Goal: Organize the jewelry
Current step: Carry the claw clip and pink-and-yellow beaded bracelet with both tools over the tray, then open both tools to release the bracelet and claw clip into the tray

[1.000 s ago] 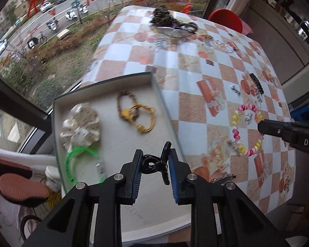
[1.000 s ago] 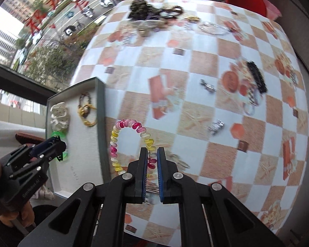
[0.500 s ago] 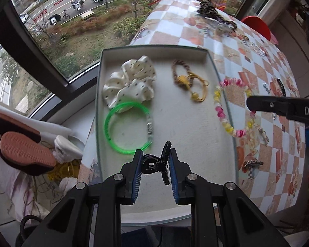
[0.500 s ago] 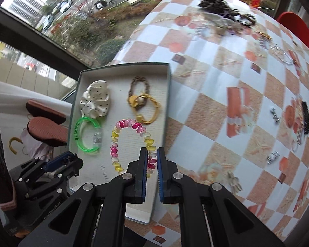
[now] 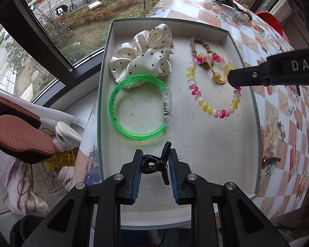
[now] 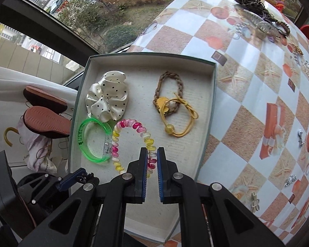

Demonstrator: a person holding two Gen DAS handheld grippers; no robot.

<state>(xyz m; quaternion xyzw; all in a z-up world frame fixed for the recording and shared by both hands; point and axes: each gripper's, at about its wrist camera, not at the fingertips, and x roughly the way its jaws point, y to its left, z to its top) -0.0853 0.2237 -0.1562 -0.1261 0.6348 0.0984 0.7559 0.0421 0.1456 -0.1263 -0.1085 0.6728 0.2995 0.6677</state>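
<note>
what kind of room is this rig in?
Probably a home, on an upper floor: a table with a checkered patterned cloth stands by a window overlooking a street with parked scooters, and slippers lie on the floor beside it.

Bare floor across the near half of the tray (image 5: 195,144), from 5 to 7 o'clock below the left gripper (image 5: 155,165). Crowded further in: green bangle (image 5: 121,127) at 11 o'clock, polka-dot scrunchie (image 5: 146,55) just past it, touching. Spiral pink-yellow band (image 5: 204,103) at 1 o'clock, draped over the yellow hair tie (image 6: 183,131). Blocked at 2 o'clock by the right gripper (image 6: 152,160). Open checkered surface (image 6: 247,107) beyond the tray's right wall.
</note>
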